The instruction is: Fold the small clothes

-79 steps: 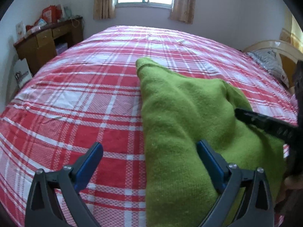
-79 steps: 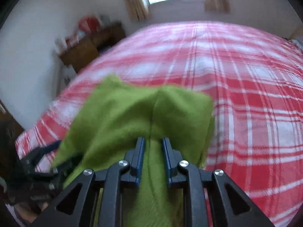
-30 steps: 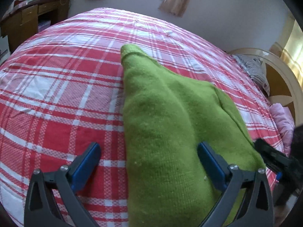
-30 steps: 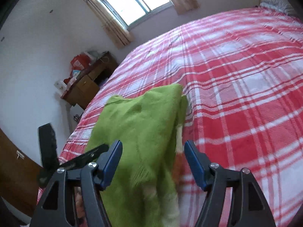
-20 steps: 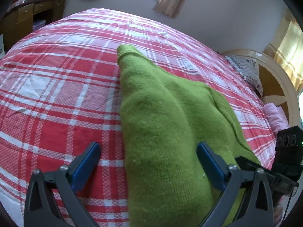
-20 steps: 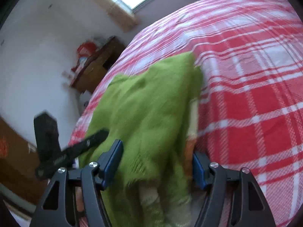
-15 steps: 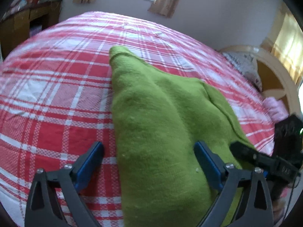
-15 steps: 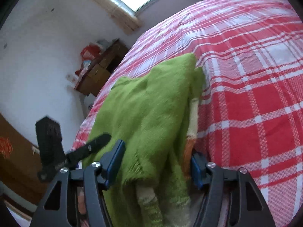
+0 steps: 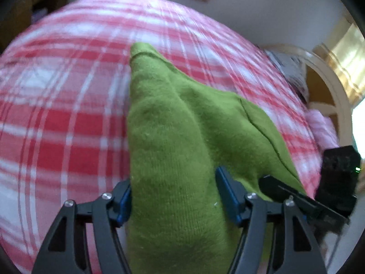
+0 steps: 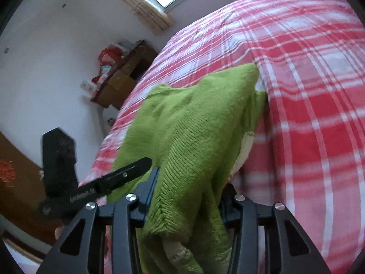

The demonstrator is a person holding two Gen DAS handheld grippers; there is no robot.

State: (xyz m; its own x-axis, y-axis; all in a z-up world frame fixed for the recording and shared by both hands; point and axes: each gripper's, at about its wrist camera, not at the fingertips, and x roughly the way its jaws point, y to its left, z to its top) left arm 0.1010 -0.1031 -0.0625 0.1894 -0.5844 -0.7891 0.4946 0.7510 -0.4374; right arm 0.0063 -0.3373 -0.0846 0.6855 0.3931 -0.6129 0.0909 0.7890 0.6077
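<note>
A green knit sweater (image 9: 182, 137) lies folded lengthwise on the red and white plaid bed (image 9: 57, 125). My left gripper (image 9: 174, 196) has its jaws closed in on the near end of the sweater, with thick cloth between the blue pads. My right gripper (image 10: 189, 194) is also closed on the sweater's (image 10: 194, 125) near end, where a pale ribbed hem hangs down. Each gripper shows in the other's view, the right one (image 9: 296, 196) and the left one (image 10: 102, 187).
A wooden desk (image 10: 121, 77) with red bags stands by the wall left of the bed. A window with curtains (image 10: 155, 4) is at the far wall. A curved headboard (image 9: 326, 77) and pillows are at the right.
Both grippers were wide open around the sweater's near end half a second ago. Now both have closed in on the cloth. The left view is blurred from motion.
</note>
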